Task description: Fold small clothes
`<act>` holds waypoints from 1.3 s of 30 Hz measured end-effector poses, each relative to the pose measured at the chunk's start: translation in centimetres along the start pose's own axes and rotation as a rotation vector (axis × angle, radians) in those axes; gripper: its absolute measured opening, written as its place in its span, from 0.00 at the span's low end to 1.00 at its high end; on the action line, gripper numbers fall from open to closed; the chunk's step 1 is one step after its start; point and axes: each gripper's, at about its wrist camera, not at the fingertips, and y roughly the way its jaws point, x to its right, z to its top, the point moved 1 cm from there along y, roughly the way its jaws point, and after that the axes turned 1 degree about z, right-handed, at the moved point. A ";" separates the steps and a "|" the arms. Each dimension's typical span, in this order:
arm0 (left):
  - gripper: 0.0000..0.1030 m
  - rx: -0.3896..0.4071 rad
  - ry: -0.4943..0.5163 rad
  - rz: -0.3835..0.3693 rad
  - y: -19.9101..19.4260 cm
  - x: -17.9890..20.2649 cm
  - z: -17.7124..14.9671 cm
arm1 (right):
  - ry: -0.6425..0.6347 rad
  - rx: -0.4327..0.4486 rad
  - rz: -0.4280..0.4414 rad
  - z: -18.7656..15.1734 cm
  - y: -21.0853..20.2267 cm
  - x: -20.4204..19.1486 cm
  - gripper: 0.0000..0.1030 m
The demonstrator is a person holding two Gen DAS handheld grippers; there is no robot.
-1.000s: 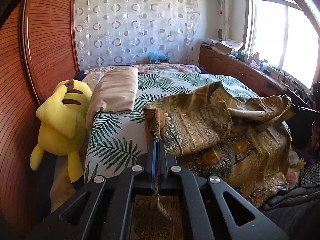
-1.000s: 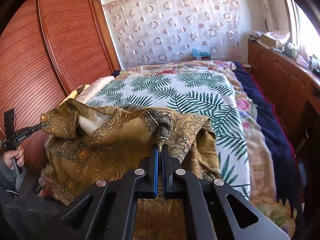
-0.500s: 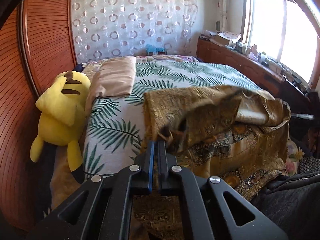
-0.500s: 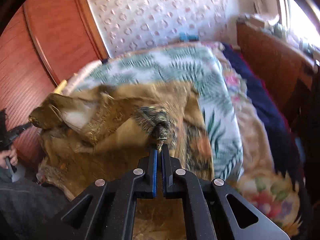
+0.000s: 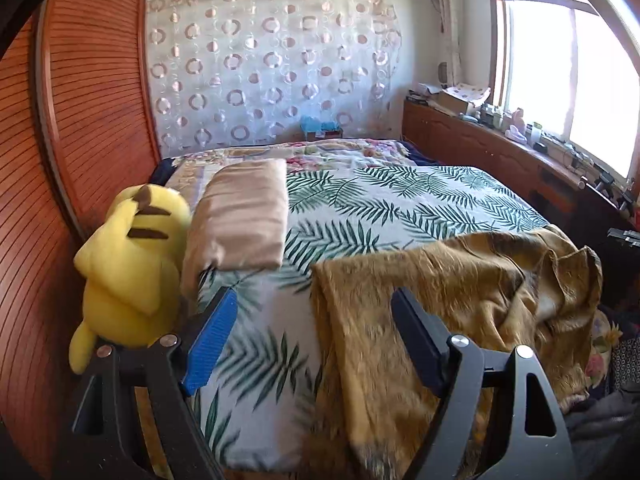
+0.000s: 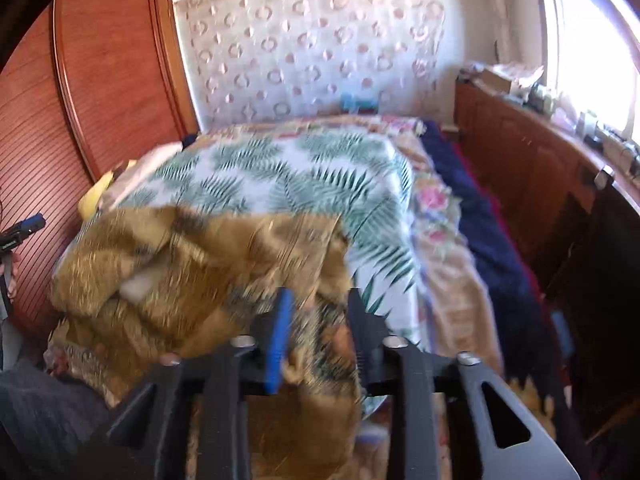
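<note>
A gold-brown patterned garment (image 5: 440, 300) lies spread over the near edge of the bed, draping down its front. It also shows, blurred, in the right wrist view (image 6: 208, 264). My left gripper (image 5: 316, 304) is open wide above the garment's left edge and holds nothing. My right gripper (image 6: 320, 304) is open, with a fold of the garment lying loose between its jaws. The left gripper's tip (image 6: 24, 226) appears at the far left of the right wrist view.
The bed has a palm-leaf cover (image 5: 400, 208). A yellow plush toy (image 5: 128, 264) and a beige pillow (image 5: 244, 220) lie at its left. A wooden wardrobe (image 5: 80, 120) stands left, a wooden counter with clutter (image 5: 500, 152) under the window right.
Both grippers were shut on the garment and holding it up; now both have opened and the garment has dropped flat onto the bed edge.
</note>
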 end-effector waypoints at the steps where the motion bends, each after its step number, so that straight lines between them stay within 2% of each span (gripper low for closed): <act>1: 0.78 -0.001 0.009 0.004 0.7 0.1 0.4 | -0.005 0.013 -0.014 0.6 0.1 0.1 0.53; 4: 0.78 -0.020 0.011 -0.009 3.2 0.3 1.3 | -0.012 0.048 -0.016 2.0 1.4 -0.1 0.54; 7: 0.78 -0.047 0.011 -0.026 5.7 0.6 1.6 | 0.030 0.055 0.039 3.0 3.9 -0.1 0.54; 9: 0.78 -0.075 0.017 -0.026 7.7 0.9 1.4 | 0.069 0.027 0.065 3.5 6.4 0.0 0.54; 12: 0.78 -0.116 0.017 -0.024 9.7 1.1 1.1 | 0.089 -0.024 0.056 3.7 10.2 0.0 0.53; 16: 0.78 -0.155 0.010 -0.021 11.5 0.9 0.5 | 0.101 -0.111 0.035 4.0 13.7 0.3 0.48; 19: 0.78 -0.168 -0.004 -0.029 12.2 0.5 0.3 | 0.124 -0.143 0.051 4.4 14.5 0.8 0.38; 20: 0.78 -0.170 -0.006 -0.031 12.4 0.5 0.2 | 0.128 -0.145 0.072 4.5 14.3 0.8 0.24; 22: 0.78 -0.179 -0.005 -0.030 12.7 0.5 0.0 | 0.116 -0.135 0.111 4.8 14.0 0.8 0.05; 25: 0.78 -0.190 0.002 -0.023 13.0 0.7 -0.3 | 0.105 -0.075 0.094 4.7 11.9 1.7 0.02; 27: 0.78 -0.197 -0.002 -0.021 13.1 0.6 -0.4 | 0.126 -0.024 0.034 4.4 10.7 2.6 0.01; 29: 0.78 -0.217 -0.001 -0.013 13.5 0.7 -0.5 | 0.145 -0.011 -0.005 4.1 9.9 3.0 0.01; 31: 0.78 -0.231 -0.004 -0.021 13.7 0.7 -0.6 | 0.148 -0.033 -0.039 3.8 10.1 3.2 0.01; 34: 0.78 -0.238 -0.017 -0.031 13.9 0.5 -0.6 | 0.163 -0.020 0.015 3.3 9.8 3.4 0.01; 36: 0.78 -0.242 -0.021 -0.034 14.0 0.4 -0.6 | 0.150 -0.027 0.014 3.3 9.8 3.3 0.10; 37: 0.78 -0.243 -0.019 -0.032 14.0 0.5 -0.6 | 0.143 -0.035 0.016 3.2 9.9 3.2 0.24; 38: 0.78 -0.243 -0.018 -0.031 14.0 0.5 -0.6 | 0.133 -0.038 0.018 3.2 10.1 3.1 0.44; 39: 0.78 -0.244 -0.016 -0.029 14.0 0.5 -0.6 | 0.126 -0.041 0.019 3.2 10.5 3.0 0.51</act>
